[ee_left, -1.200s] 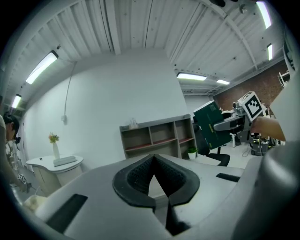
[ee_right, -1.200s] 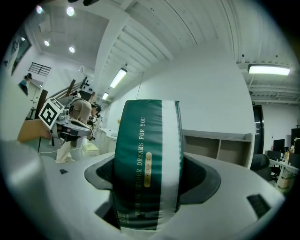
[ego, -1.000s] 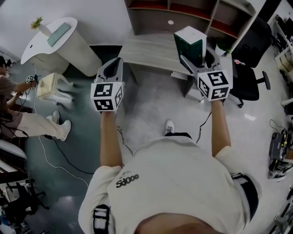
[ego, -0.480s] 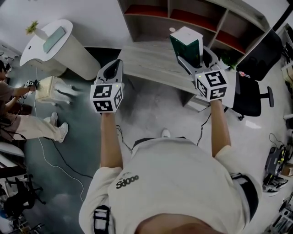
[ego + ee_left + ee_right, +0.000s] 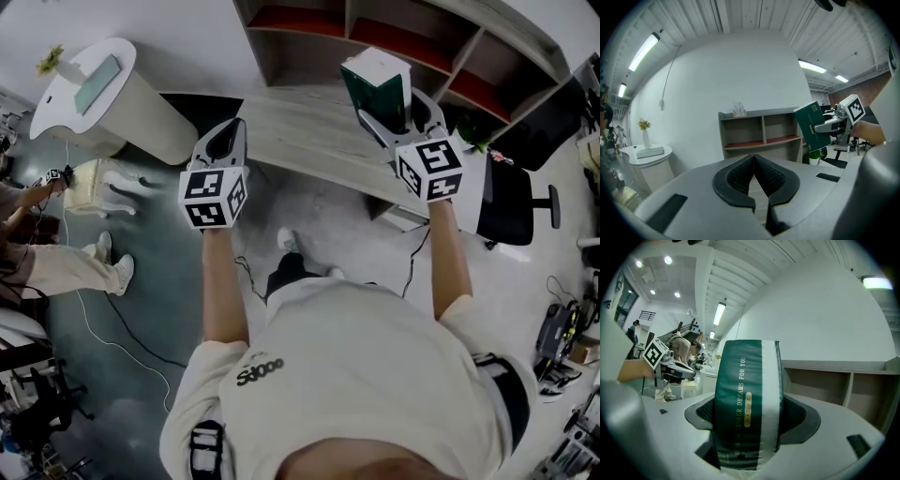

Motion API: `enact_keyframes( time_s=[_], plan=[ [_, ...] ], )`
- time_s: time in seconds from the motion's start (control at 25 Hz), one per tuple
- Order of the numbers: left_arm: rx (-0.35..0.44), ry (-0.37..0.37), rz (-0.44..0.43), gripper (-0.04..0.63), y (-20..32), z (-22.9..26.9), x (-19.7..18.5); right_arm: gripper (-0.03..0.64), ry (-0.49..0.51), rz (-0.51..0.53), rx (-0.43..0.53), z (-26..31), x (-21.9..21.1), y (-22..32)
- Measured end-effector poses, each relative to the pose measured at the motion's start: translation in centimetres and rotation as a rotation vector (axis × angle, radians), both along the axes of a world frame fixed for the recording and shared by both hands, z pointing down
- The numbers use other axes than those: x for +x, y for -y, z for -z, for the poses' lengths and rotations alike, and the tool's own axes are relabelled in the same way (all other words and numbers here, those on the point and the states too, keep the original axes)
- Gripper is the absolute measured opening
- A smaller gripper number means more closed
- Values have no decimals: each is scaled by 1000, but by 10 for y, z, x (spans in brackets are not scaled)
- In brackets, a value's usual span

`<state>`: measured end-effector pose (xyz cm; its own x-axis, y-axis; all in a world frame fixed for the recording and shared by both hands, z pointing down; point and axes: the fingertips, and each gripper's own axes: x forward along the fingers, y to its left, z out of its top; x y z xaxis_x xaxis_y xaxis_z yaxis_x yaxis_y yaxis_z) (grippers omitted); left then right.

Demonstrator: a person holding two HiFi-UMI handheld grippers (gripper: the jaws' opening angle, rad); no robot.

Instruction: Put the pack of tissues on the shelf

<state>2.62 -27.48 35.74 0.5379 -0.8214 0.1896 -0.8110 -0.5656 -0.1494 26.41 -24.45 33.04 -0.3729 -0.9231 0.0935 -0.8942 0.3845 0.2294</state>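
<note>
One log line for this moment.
right claw: shut on pack of tissues | left claw: shut, empty | shelf: ahead, pack not yet on it

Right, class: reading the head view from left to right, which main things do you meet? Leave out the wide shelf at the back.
White curved counter → left claw → pack of tissues → black office chair.

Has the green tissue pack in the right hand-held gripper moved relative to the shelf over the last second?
Yes. The green-and-white pack of tissues, clamped in the right hand-held gripper, has been carried forward, closer to the grey shelf unit.
</note>
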Motion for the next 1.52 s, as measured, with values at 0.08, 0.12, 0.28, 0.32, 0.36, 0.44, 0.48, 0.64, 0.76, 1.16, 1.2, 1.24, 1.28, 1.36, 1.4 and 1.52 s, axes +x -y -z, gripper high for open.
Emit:
enact_keyframes(
  time_s=[0.08,0.12,0.28,0.32,0.36,0.44,0.48,0.64,0.76,1.16,1.2,1.24,1.28,1.36,1.4,1.52],
  plan=[
    [-3,-15,-2,18,19,-4,-4,365,-14,-4,-1,-2,-5,17],
    [-4,-22,-6,18,29,-5,-6,365,-21,-7,0,-2,-7,26],
    [-14,-41,-17,20,81,-13,-16,365,-45,-25,9,2,-19,73],
    [-16,-50,-14,20,97,-13,-21,365,-52,-29,10,3,-24,86],
    [-18,-58,-12,20,114,-13,-27,365,-57,-32,10,5,-30,100],
    [-21,-68,-14,18,148,-10,-37,365,-69,-46,15,10,-38,130],
    [-21,-68,-21,19,164,-8,-40,365,-77,-57,20,14,-41,145],
    [-20,-74,-51,20,220,3,-49,365,-126,-94,31,25,-55,201],
    [-35,-91,-57,20,259,5,-58,365,-192,-117,25,26,-66,241],
    [-98,-113,-97,20,355,-18,-78,365,-657,-219,-33,-9,-94,362],
    [-103,-113,-102,20,362,-20,-79,365,-701,-230,-39,-15,-95,371],
    [-106,-111,-108,20,369,-22,-79,365,-747,-243,-46,-21,-95,380],
    [-109,-110,-115,20,375,-24,-79,365,-794,-257,-56,-27,-95,387],
    [-114,-107,-128,20,386,-26,-79,365,-886,-285,-81,-40,-91,402],
    [-115,-103,-135,20,391,-27,-79,365,-930,-294,-94,-46,-90,408],
    [-117,-90,-150,20,402,-30,-80,365,-1047,-304,-112,-60,-87,425]
  ],
)
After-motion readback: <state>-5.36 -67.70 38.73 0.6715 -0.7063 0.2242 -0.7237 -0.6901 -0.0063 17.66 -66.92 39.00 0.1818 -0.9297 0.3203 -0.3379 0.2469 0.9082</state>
